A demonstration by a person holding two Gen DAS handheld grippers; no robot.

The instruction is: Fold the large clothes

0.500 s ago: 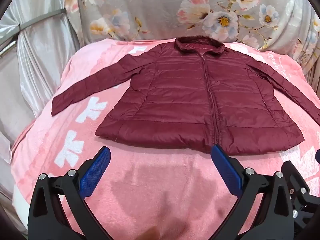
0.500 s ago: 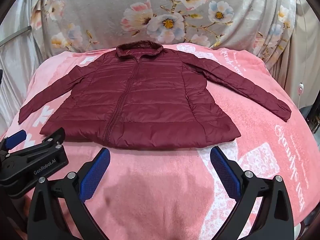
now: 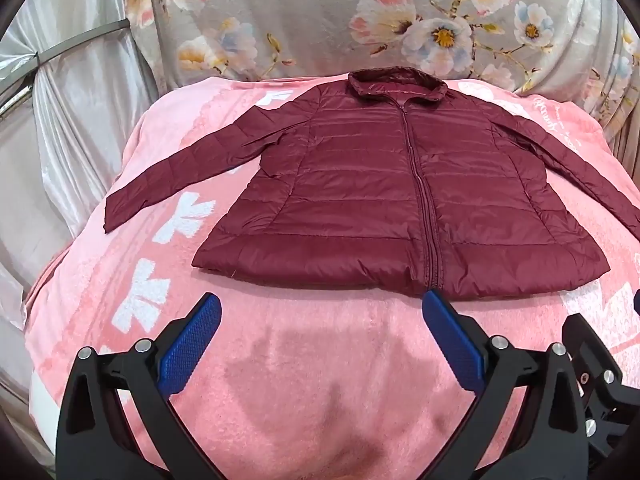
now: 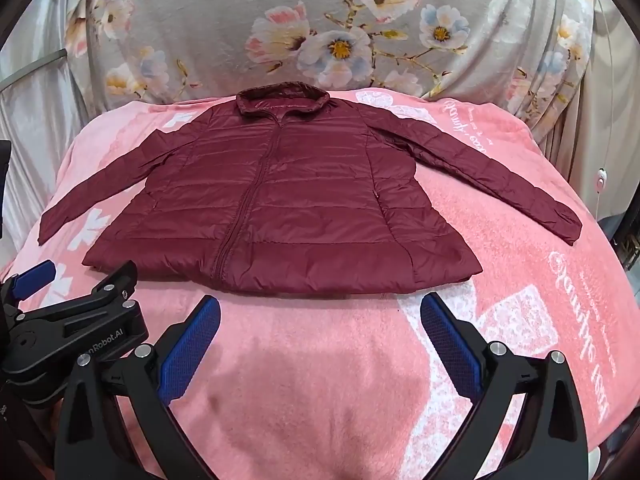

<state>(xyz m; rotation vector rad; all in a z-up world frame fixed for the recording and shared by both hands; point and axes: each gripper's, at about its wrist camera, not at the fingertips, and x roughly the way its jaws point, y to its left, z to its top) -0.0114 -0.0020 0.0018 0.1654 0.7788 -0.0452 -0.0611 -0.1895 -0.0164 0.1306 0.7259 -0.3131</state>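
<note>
Floral grey drapery hangs behind a bed covered with a pink blanket. On the blanket lies a maroon quilted puffer jacket, front up, zipped, collar toward the drapery, both sleeves spread outward and the hem nearest the cameras. No fold looks begun, so this reads as the approach stage. A likely first move is to take a sleeve cuff or a hem corner and bring it across the body. Left claw hovers short of the hem with its blue pads wide apart, holding nothing. Right claw is likewise spread wide and empty, above bare blanket.
</note>
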